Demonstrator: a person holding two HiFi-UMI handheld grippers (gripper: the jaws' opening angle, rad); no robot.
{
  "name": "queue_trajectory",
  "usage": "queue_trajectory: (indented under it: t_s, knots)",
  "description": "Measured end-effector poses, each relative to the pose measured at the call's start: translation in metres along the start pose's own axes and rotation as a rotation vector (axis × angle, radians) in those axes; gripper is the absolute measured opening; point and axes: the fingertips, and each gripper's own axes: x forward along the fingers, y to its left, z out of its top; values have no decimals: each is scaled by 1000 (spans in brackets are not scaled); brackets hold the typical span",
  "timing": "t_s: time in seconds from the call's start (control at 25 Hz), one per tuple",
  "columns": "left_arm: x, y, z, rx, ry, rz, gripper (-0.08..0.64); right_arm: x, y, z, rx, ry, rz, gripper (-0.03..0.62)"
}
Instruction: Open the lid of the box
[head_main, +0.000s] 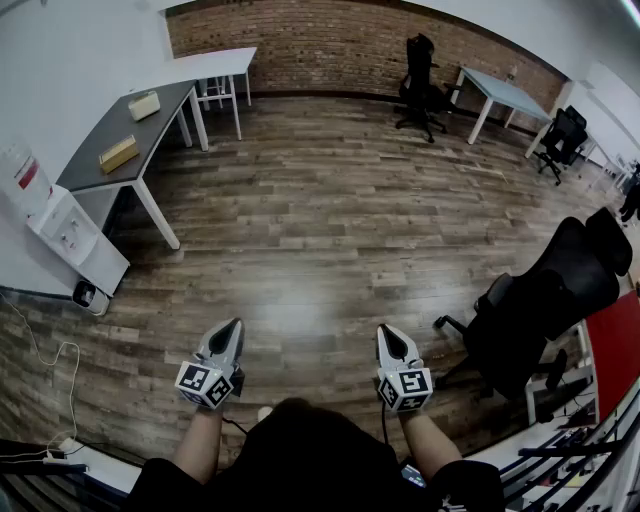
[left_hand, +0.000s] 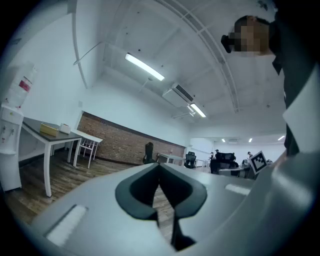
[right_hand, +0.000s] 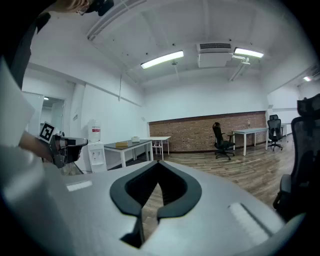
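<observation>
box (head_main: 119, 153) lid too small, dispenser (head_main: 62, 232) cropped

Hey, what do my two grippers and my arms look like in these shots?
The left gripper and right gripper both have pale grey shells that taper to a point, with black lining round the jaws. Each carries a white cube printed with black square markers. A thin dark cable trails back from the right one. You wear a black top that leaves the forearms bare.

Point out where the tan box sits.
Head view, upper left: the tan box lies on the dark grey table, towards the end by the water dispenser, with a paler box farther along the tabletop.
</observation>
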Motion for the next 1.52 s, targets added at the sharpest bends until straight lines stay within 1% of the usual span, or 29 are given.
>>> queue_trajectory:
  t_s: [0.2,0.44,0.76,0.88,1.04,1.32,1.52]
  knots:
    - [-3,3,4,-1,-12,10,0,1,5,6,-28,-9,13,2]
    - [-5,3,6,-17,-24,15,0,6,11,8,-21,-7,28,2]
    - [-18,22,4,-22,-29,59,0,16,21,6,-40,21,56,2]
    - [-24,29,9,-27,-47,78,0,24,28,10,-29,14,79,2]
    - [-37,41,10,-15,-50,101,0,35,42,17,-7,-16,110,3]
    - [-73,73,17,9,-65,184,0,68,84,22,-47,-10,192,3]
    - [-111,102,26,15,-82,264,0,94,125,22,-56,-1,256,3]
